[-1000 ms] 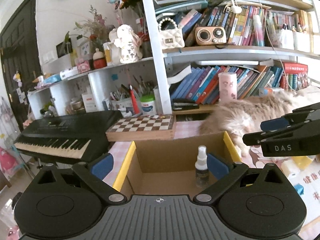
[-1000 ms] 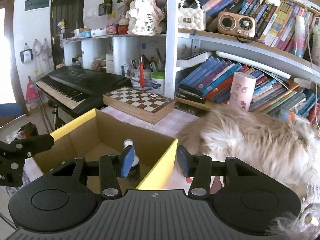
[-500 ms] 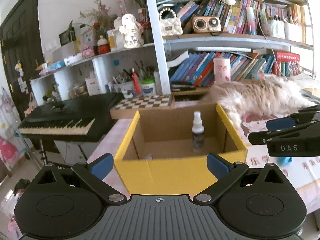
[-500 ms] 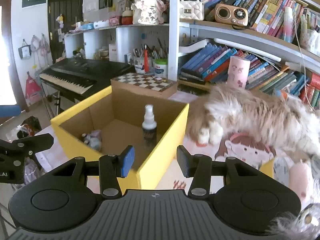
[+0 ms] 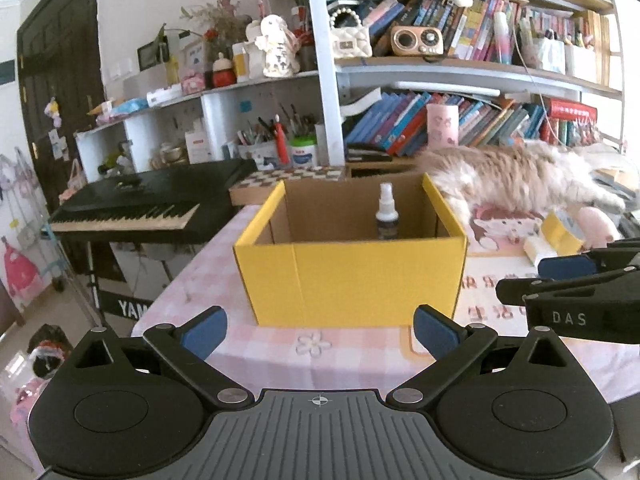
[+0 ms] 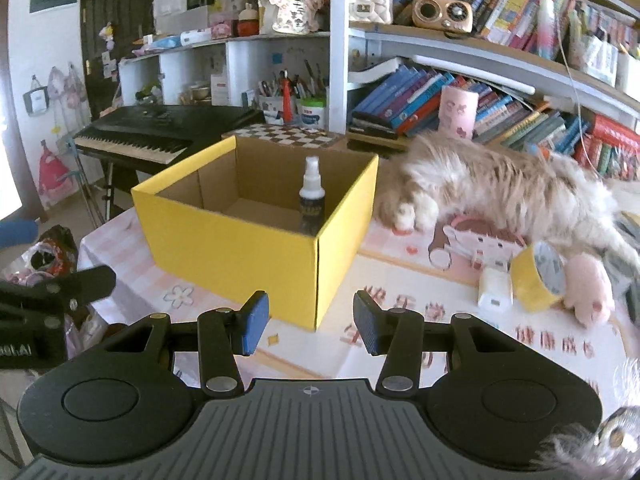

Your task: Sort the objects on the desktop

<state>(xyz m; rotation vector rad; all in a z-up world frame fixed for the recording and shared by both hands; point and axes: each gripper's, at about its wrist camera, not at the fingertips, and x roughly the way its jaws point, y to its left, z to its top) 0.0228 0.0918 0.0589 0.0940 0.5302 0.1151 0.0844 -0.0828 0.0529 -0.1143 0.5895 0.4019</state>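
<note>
Nearest: left gripper point(image 5: 319, 332), jaws spread wide, blue pads point(image 5: 205, 332) apart, nothing between them, held off the near table edge. Right gripper point(image 6: 307, 328) beside it on the right, jaws partly apart, also empty, over the printed mat point(image 6: 440, 344).

Table point(image 5: 280, 344) has a pink checked cloth. Just beyond both grippers the yellow cardboard box point(image 5: 352, 280) sits open-topped on it, its near wall facing the left gripper, its near right corner pointing at the right gripper. Inside, toward the far right part, a spray bottle point(image 6: 311, 196) stands upright, white cap, dark body. Rest of the box floor mostly hidden by the near wall.

Right of the box, on the mat: white small block point(image 6: 495, 292), yellow tape roll point(image 6: 538, 276) tilted on edge just beside it, pink plush paw point(image 6: 590, 288) touching the roll's right side. A fluffy cat point(image 6: 500, 192) lies stretched across the far right of the table, paws near the box's right wall, body blocking the way to things behind it.

Farther: checkerboard point(image 6: 280, 136) right behind the box, black keyboard piano point(image 5: 136, 204) to the far left off the table, pen cups point(image 5: 276, 148), then shelves of books point(image 5: 420, 120) along the back wall, pink cup point(image 6: 458, 112) behind the cat.
</note>
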